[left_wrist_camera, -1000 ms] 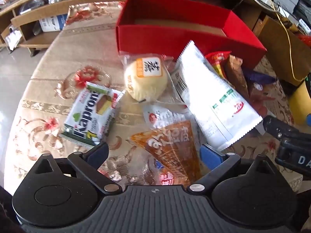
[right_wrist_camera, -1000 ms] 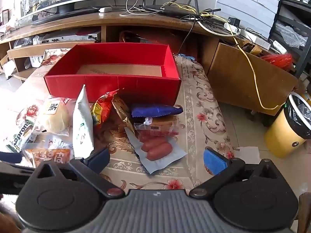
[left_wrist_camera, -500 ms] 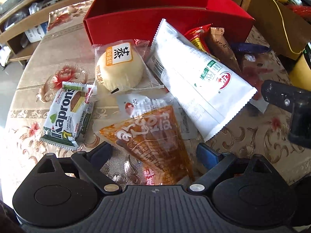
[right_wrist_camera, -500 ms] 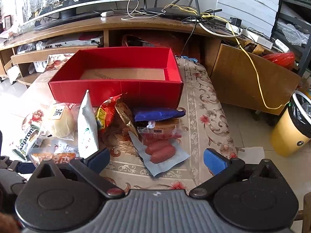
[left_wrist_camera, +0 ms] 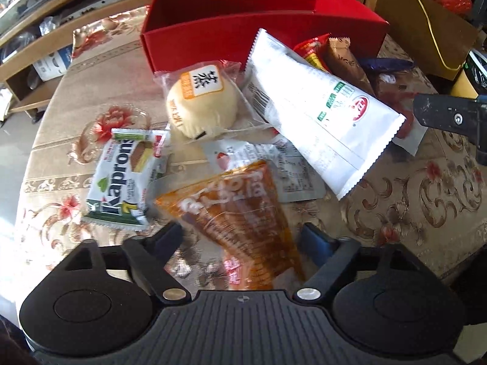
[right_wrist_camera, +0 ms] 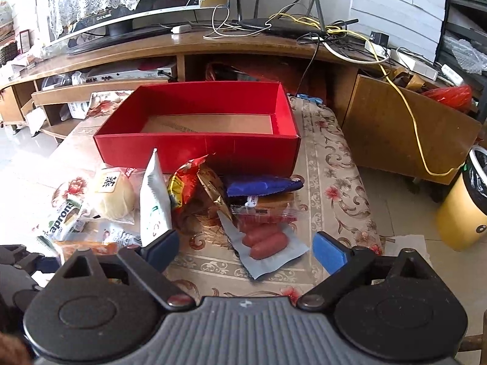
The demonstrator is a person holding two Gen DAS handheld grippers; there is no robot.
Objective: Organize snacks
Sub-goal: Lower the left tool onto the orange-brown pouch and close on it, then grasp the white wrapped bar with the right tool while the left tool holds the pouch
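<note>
An orange triangular snack packet [left_wrist_camera: 243,210] lies on the patterned tablecloth between the fingers of my left gripper [left_wrist_camera: 243,237]. Its jaws are closing, and the pads stand just beside the packet's edges without visibly pressing. Around it lie a green-and-white wafer pack [left_wrist_camera: 121,179], a wrapped round bun [left_wrist_camera: 201,103] and a long white pouch [left_wrist_camera: 319,106]. The open red box [left_wrist_camera: 258,39] stands behind them. My right gripper [right_wrist_camera: 245,249] is also closing, with a clear pack of red sausages [right_wrist_camera: 264,243] on the cloth between its fingers, untouched.
A blue packet [right_wrist_camera: 261,187], a red-yellow packet [right_wrist_camera: 182,182] and a gold-brown packet [right_wrist_camera: 213,188] lie before the red box [right_wrist_camera: 197,149]. The table's right edge drops to the floor by a yellow bin [right_wrist_camera: 462,210] and a wooden cabinet [right_wrist_camera: 395,133].
Both grippers' jaws have narrowed. The left gripper has rolled and drawn closer over the orange packet. The right gripper has kept its place.
</note>
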